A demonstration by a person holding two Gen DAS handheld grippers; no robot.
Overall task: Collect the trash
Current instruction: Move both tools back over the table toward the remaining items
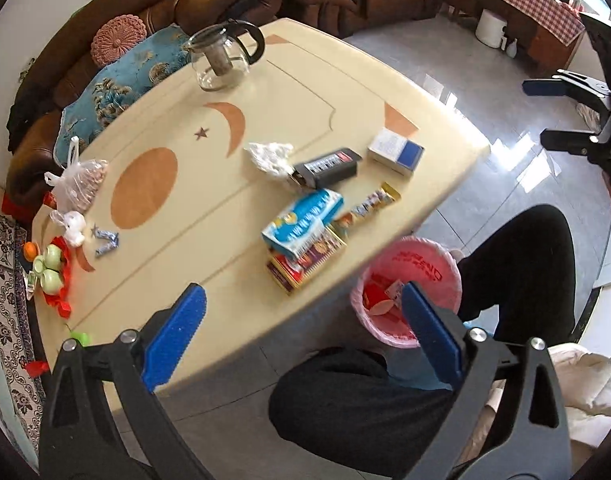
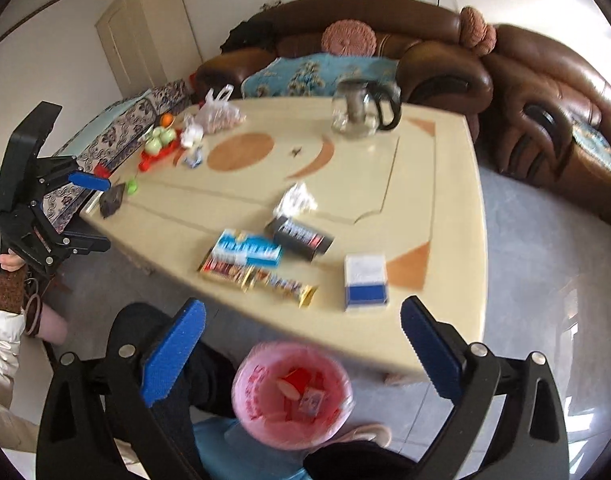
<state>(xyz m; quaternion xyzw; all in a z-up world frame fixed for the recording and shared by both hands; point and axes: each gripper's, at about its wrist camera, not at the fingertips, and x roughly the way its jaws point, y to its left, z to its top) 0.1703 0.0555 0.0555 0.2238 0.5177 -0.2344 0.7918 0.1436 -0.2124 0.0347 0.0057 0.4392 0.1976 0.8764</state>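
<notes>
Hovering above the near edge of the cream tabletop with orange moon and circle inlays (image 1: 193,184), the left gripper (image 1: 303,336) is held with its blue-padded jaws spread wide and nothing between them. The right gripper (image 2: 303,350) is likewise held wide and empty, over the gap between the table edge and the seated person's knees.

The round bin lined with a pink plastic bag (image 2: 292,394) is stood on the floor just beside the table's near edge, evidently so that items can be carried a short way from the tabletop and dropped in. Several scraps, red and pale, are already seen inside it.

Trash awaiting collection is grouped near that same edge: a crumpled white tissue (image 1: 270,154), a dark grey oblong carton with an open end (image 1: 327,168), a white and blue small box (image 1: 395,151), a light blue packet (image 1: 301,224) lying partly on top of a red and gold flat box (image 1: 305,264), and a gold-ended snack wrapper (image 1: 367,205) just beside them. The grouping is judged to keep each piece within easy reach of either gripper.

A clear glass teapot with a black handle (image 1: 223,58), a knotted plastic bag of nuts (image 1: 83,180) and green cups on a red tray (image 1: 49,268) are set well apart at the far and left sides; these are judged not to be trash.

The task is judged partly done, most pieces remaining.
</notes>
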